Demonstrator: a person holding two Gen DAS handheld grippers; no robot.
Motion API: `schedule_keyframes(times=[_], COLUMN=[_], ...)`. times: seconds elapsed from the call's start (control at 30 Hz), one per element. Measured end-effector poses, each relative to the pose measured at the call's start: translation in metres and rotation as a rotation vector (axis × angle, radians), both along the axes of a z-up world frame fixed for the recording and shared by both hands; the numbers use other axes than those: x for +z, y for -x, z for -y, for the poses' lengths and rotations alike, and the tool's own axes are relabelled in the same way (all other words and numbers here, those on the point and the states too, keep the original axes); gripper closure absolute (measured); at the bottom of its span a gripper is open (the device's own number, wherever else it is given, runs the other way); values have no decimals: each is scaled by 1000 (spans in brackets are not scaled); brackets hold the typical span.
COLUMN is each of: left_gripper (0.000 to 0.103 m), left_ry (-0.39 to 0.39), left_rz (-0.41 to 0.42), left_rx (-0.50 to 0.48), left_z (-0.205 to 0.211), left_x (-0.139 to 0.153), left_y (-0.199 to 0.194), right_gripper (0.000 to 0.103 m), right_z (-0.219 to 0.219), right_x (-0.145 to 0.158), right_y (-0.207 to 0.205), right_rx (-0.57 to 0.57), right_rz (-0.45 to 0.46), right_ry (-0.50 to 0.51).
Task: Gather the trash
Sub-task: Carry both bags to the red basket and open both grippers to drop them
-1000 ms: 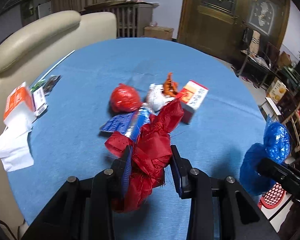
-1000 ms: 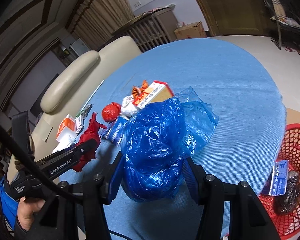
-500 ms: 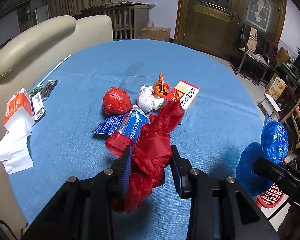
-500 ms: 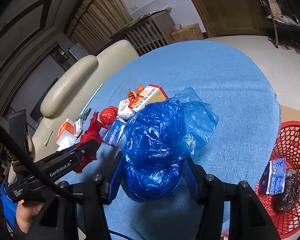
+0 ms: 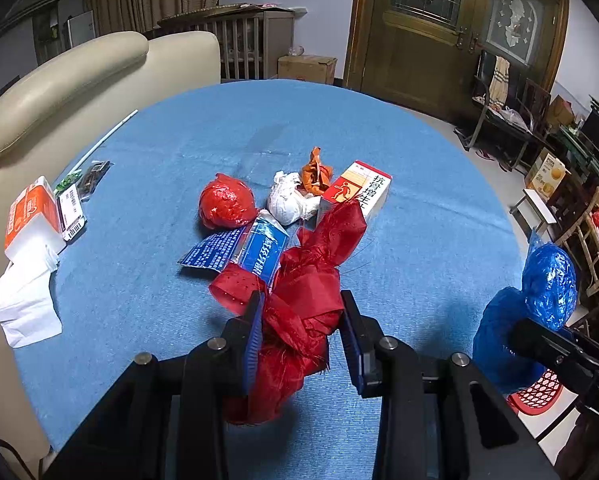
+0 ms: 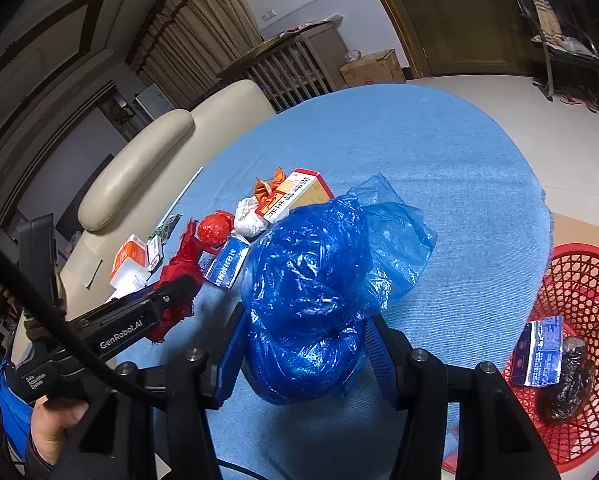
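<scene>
My left gripper [image 5: 301, 312] is shut on a crumpled red mesh bag [image 5: 303, 300] and holds it above the blue tablecloth [image 5: 179, 140]. My right gripper [image 6: 305, 328] is shut on a bunched blue plastic bag [image 6: 311, 276], seen at the right edge of the left wrist view as the blue bag [image 5: 539, 304]. On the table lie a red plastic ball [image 5: 225, 202], a white wad [image 5: 287, 200], an orange wrapper [image 5: 315, 172], a red-and-white carton [image 5: 359, 192] and a blue packet [image 5: 255, 250]. A red basket [image 6: 579, 320] stands on the floor at the right.
A tissue pack [image 5: 31, 216] with loose white tissues [image 5: 23, 308] and small packets [image 5: 91, 176] lie at the table's left. A beige sofa [image 5: 59, 80] runs behind. The basket holds a blue packet [image 6: 541, 352] and a dark lump [image 6: 567, 380]. A hand [image 6: 55, 424] grips the left tool.
Both views have shifted slightly, so the table items sit a little differently in frame. Both grips are unchanged, with the red bag and blue bag still held.
</scene>
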State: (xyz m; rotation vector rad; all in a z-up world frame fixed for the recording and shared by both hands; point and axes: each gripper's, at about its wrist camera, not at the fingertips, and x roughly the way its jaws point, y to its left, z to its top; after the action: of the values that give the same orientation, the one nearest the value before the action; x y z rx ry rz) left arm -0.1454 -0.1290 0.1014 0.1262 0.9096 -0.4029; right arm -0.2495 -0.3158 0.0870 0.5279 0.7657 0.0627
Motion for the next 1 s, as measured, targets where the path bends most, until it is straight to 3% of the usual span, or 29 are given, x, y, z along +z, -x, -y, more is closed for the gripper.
schedule_keyframes(times=[0.5,0.77,1.0], left_gripper=[65,66,65], left_ry=[4,15,23], left_rz=[20,45,61], left_rx=[-78,-223,-356], left_z=[20,74,130], left_x=[7,19,28], left_y=[6,29,56], right_gripper=[44,44,44], right_z=[28,89,140], right_x=[5,0,-24], right_y=[27,77,111], right_rx=[-94,-276,-375], right_rz=[5,-33,-132], right_ry=[18,69,104])
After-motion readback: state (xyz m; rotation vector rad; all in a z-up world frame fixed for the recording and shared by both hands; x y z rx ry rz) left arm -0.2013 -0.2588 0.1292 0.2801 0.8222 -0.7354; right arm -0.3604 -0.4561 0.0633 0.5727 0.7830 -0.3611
